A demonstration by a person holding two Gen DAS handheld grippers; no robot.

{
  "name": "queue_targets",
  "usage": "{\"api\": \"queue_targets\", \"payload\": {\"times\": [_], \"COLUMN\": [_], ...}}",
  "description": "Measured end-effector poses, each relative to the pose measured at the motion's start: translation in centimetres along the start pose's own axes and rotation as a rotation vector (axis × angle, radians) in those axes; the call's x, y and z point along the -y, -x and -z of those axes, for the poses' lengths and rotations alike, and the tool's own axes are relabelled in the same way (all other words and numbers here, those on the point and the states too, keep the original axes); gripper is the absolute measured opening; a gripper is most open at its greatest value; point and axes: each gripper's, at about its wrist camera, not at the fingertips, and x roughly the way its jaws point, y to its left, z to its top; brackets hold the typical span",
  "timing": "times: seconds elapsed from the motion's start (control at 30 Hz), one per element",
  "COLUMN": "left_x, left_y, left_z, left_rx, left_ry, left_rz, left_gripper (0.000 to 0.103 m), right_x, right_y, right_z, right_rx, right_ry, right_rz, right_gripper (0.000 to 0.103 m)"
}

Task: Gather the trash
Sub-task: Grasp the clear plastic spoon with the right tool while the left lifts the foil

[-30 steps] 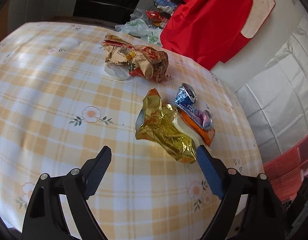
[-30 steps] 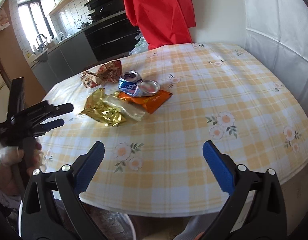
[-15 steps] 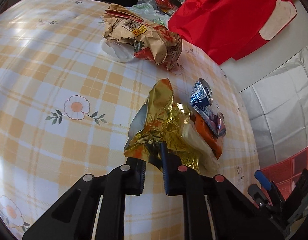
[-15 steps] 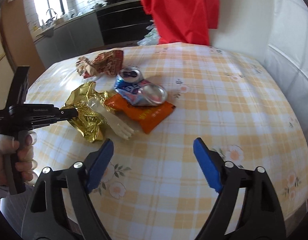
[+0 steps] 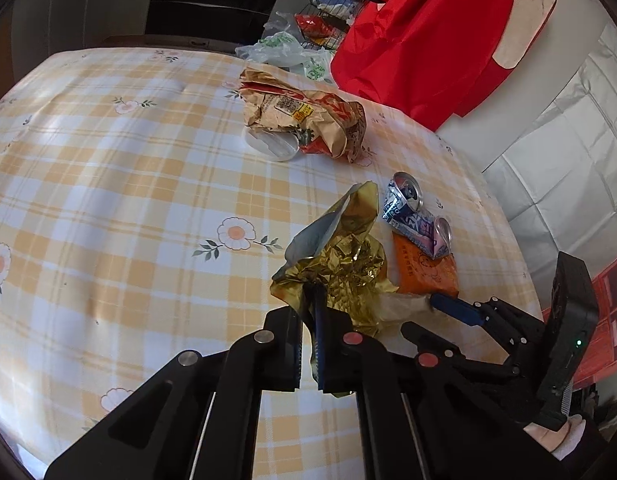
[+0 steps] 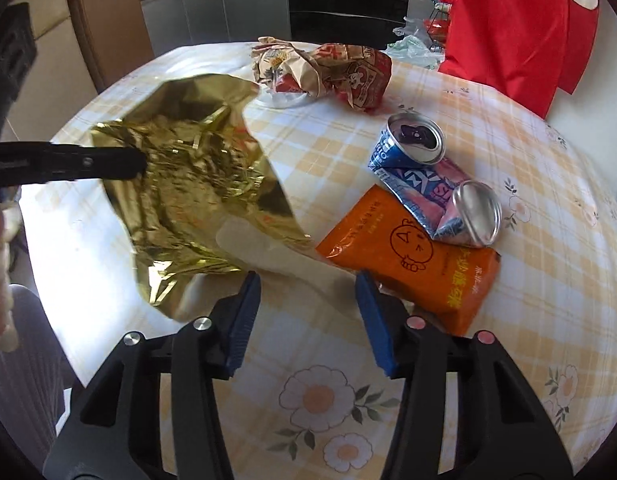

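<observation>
Gold wrapper (image 5: 344, 264) now lifted, long axis upward, pinched between left fingers (image 5: 314, 320); right fingers (image 6: 244, 312) spread.

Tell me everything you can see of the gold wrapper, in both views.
The gold wrapper is a crumpled bag of shiny metallic foil, gold outside and silvery inside where it gapes open. The left gripper is shut on one edge and holds it lifted over the table; its lower part hangs near a pale plastic glove, contact unclear. The right gripper, jaws open, is at the glove. An orange packet lies beside it.
</observation>
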Motion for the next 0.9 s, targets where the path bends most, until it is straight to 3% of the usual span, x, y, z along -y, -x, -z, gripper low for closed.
{"api": "queue_targets", "payload": {"times": [0.27,0.5,0.57,0.73,0.9], "left_x": [-3.5,-6.3,-6.6,-6.6,-6.1], "left_y": [5.0,8.9,9.8,11.5,12.8], "left_z": [2.6,6.0,6.9,8.4,9.8], "left_rx": [0.097,0.091,0.085,0.093,0.108], "left_ry": [0.010,0.058,0.058,0.052,0.036], "left_rz": [-0.074,0.009,0.033,0.060,0.081], "left_gripper": [0.005,0.005,0.005,0.005,0.005], "right_x": [0.0,-0.3,-0.1,-0.7,-1.2], "right_y": [-1.3,-2.0,-1.8,-0.2,2.9], "right_z": [-0.7,-1.0,-1.0,-0.3,0.6], "right_rx": [-0.031,-0.084,-0.095,-0.066,0.001], "right_ry": [0.044,0.099,0.073,0.039,-0.046], "right_rz": [0.042,0.063,0.034,-0.021,-0.057], "right_gripper": [0.052,0.051,0.039,0.023,0.021]}}
